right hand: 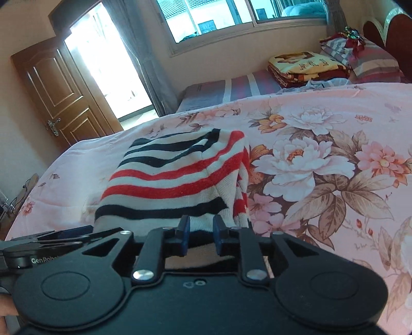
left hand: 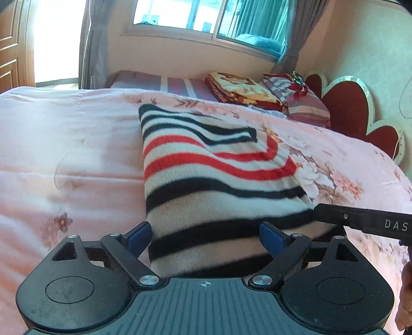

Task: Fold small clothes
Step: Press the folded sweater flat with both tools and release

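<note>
A knit sweater (left hand: 206,170) with black, red and cream stripes lies folded on the pink floral bedspread (left hand: 64,154). My left gripper (left hand: 206,237) hovers over its near end, jaws wide open, blue pads on either side of the knit and not pressing it. My right gripper (right hand: 201,235) has its jaws narrow, with the sweater's (right hand: 175,180) near right edge pinched between the blue pads. In the left wrist view one of the right gripper's black fingers (left hand: 360,223) reaches in from the right to that edge. The left gripper (right hand: 51,239) shows at the right wrist view's left side.
Folded blankets (left hand: 242,87) and striped pillows (left hand: 306,105) are stacked at the bed's far end by a red heart-shaped headboard (left hand: 347,108). A window (left hand: 206,15) with curtains is behind. A wooden door (right hand: 59,95) stands open on the left. Bare bedspread (right hand: 322,159) spreads right of the sweater.
</note>
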The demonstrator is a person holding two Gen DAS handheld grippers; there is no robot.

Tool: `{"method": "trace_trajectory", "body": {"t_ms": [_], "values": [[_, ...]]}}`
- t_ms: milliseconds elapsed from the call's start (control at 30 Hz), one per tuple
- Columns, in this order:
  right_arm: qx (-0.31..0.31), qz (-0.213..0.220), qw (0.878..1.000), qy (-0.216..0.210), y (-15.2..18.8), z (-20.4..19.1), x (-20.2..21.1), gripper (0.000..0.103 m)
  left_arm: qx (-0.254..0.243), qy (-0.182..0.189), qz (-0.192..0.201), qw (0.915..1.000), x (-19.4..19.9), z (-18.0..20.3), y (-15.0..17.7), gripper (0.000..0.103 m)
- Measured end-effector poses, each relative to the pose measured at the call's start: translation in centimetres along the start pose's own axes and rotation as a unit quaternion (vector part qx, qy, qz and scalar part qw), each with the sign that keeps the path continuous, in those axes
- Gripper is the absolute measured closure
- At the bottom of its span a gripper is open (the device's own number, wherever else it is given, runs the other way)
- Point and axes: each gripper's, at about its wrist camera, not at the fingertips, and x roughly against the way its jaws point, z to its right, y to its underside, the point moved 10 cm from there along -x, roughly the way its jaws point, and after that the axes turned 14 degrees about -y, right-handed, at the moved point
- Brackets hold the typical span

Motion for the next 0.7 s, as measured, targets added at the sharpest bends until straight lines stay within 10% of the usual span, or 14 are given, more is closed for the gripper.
{"method": "trace_trajectory", "body": {"t_ms": [267, 700], "values": [[-0.020, -0.030, 0.999, 0.033, 3.7, 2.1, -1.1, 0.094, 0.000, -0.024, -0.028, 0.9993, -0.9, -0.4, 2.5, 0.013], [-0.026, -0.021, 0.999, 0.000, 3.1, -0.9, 4.0, 0.043, 0.025, -0.090, -0.022, 0.9953, 5.6, 0.5, 3.2, 0.000]]}}
